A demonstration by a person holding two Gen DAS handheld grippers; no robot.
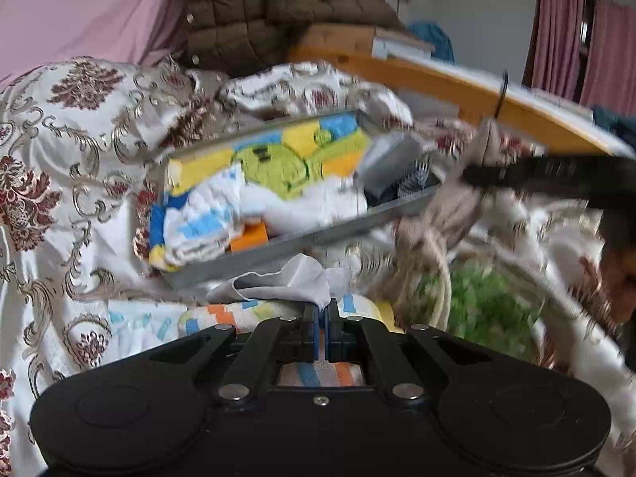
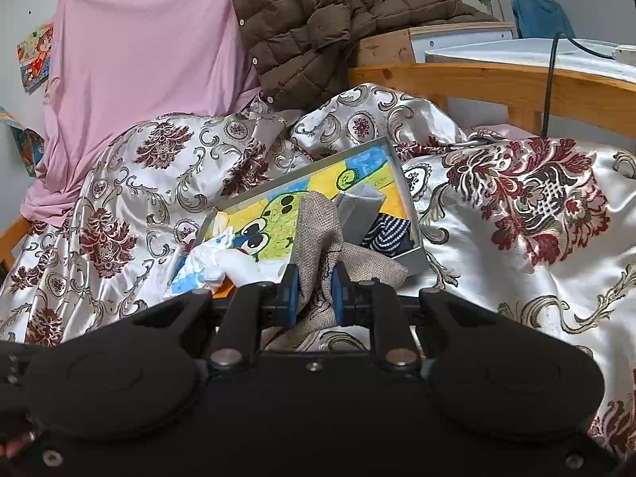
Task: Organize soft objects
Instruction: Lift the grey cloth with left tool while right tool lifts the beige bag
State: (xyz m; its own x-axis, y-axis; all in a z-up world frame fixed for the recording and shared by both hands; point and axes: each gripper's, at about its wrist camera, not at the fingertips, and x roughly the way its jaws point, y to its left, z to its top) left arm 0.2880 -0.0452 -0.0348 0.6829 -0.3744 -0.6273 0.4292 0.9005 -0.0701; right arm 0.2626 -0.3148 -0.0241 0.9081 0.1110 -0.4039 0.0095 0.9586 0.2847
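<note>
The left gripper (image 1: pixel 322 314) has its blue-padded fingers pressed almost together on the lower edge of a thin grey cloth (image 1: pixel 286 280); how much of the cloth lies between the pads is hidden by the pads themselves. Under the fingers lies a white towel with orange and blue blocks (image 1: pixel 222 316), partly covered by the gripper body. The cloth sits just in front of the near wall of the grey box (image 1: pixel 278 244), touching or nearly touching it; the picture does not settle which. The right side of this view is smeared by blur: the beige woven cloth (image 1: pixel 457 198) hangs there from a dark bar, and a green thing beside pale rope handles (image 1: pixel 489 302), to the right of the box, cannot be identified.

The right gripper (image 2: pixel 314 294) pinches the beige woven cloth (image 2: pixel 322 234) between its two blue pads, which stand a little apart with the bunched fabric filling the gap. The cloth rises from the fingers and drapes over the near wall of the box (image 2: pixel 413 260), hiding that part of the rim; its lower end disappears behind the gripper body.

Inside the box, a yellow and green cartoon towel (image 2: pixel 278 214) lines the bottom, a white towel with blue marks (image 2: pixel 214 262) spills over the left near corner, and a grey folded piece (image 2: pixel 357 214) and a dark striped sock (image 2: pixel 387 232) lie in the right end. The box rests tilted on the floral satin bedspread (image 2: pixel 516 218). Beyond the box are a pink sheet (image 2: pixel 139 59), a brown quilted jacket (image 2: pixel 318 28) and a wooden headboard (image 2: pixel 477 79).

Both grippers point forward toward the box, the left lower and nearer its front.
</note>
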